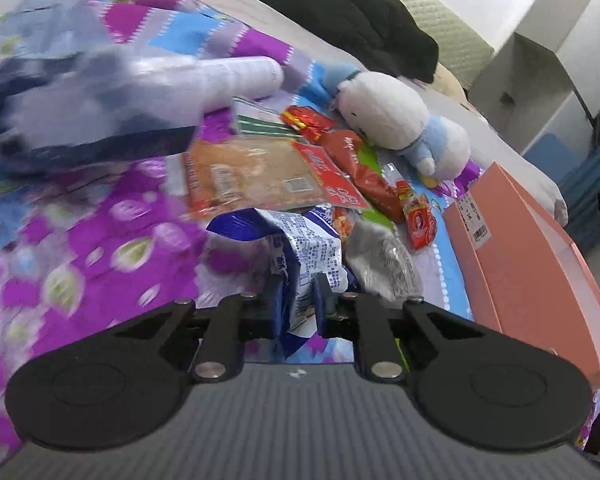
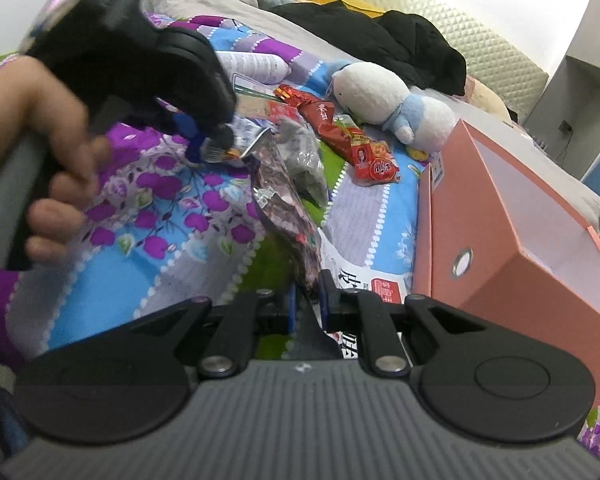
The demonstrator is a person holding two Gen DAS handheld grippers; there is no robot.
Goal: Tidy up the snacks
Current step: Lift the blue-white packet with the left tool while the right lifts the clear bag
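— Two packets are in hand, one per gripper. My left gripper (image 1: 298,300) is clamped on the blue-and-white snack packet (image 1: 300,248), lifted just off the heap.

— And the right one?

— My right gripper (image 2: 309,300) has its fingers pinched on the edge of a dark, mottled snack bag (image 2: 288,208) that trails across the flowered bedspread (image 2: 148,248).

— Where does it all go?

— Into the open pink box (image 2: 512,216) to my right, I'd judge; the part of it I can see has nothing in it yet. The red packets (image 1: 364,176) lie heaped beside the plush toy (image 1: 400,116), well short of the box.

— So the next move?

— Probably carry both packets over the near wall and let go inside, keeping the trailing bag from snagging the rim.
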